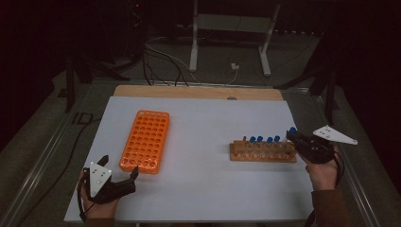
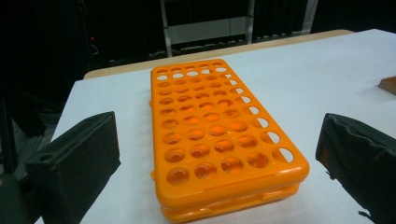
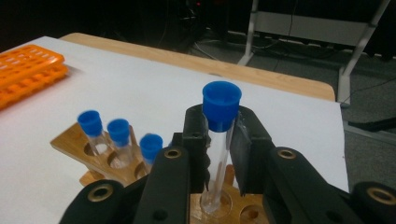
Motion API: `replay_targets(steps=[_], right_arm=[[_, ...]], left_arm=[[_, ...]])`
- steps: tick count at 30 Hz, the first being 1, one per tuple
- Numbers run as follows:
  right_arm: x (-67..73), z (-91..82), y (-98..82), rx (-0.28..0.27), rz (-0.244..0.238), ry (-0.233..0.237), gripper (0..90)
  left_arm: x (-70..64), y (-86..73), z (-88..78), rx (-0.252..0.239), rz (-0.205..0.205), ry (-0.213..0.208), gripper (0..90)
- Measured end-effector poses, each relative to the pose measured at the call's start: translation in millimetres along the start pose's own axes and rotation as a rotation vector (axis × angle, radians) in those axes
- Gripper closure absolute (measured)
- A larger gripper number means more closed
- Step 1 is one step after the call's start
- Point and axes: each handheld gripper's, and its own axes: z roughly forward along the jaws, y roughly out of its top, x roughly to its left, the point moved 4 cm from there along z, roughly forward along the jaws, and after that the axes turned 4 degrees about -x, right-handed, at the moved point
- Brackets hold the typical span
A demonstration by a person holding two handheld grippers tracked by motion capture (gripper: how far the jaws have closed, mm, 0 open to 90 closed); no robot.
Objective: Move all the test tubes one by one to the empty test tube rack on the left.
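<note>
One blue-capped tube (image 3: 219,140) is clamped in my right hand-held gripper (image 3: 218,144), its bottom at a hole of the wooden rack (image 1: 263,152) on the bench (image 1: 198,137); my left hand-held gripper (image 1: 119,176) gapes wide before the orange rack (image 2: 219,140).

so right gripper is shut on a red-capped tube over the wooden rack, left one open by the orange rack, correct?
Not quite: the cap is blue, not red. The right gripper view shows the right gripper shut on a blue-capped tube over the wooden rack. The left gripper is open by the orange rack.
</note>
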Motion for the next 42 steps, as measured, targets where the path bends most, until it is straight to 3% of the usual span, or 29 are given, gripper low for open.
replay_targets(steps=[10,22,29,33,39,42], right_arm=[[12.0,-11.5,14.0,-0.017,-0.034,0.032,77.3],[45.1,-14.2,18.8,-0.029,-0.067,0.137,77.3],[68.1,-5.0,19.2,-0.031,-0.079,0.213,77.3],[77.5,0.1,19.8,-0.030,-0.081,0.245,77.3],[87.6,6.3,20.5,-0.031,-0.084,0.279,77.3],[93.4,9.6,20.9,-0.032,-0.082,0.297,77.3]], left_arm=[[-0.7,-0.6,0.8,0.006,0.001,-0.008,0.4],[-0.7,-0.4,1.4,0.010,-0.006,-0.019,0.3],[-12.3,5.5,3.5,0.011,-0.021,-0.096,0.5],[-21.3,19.1,6.4,-0.004,0.009,-0.154,1.7],[-30.5,37.4,14.9,-0.026,-0.013,-0.214,1.7],[-37.5,46.3,21.6,-0.025,-0.003,-0.246,1.7]])
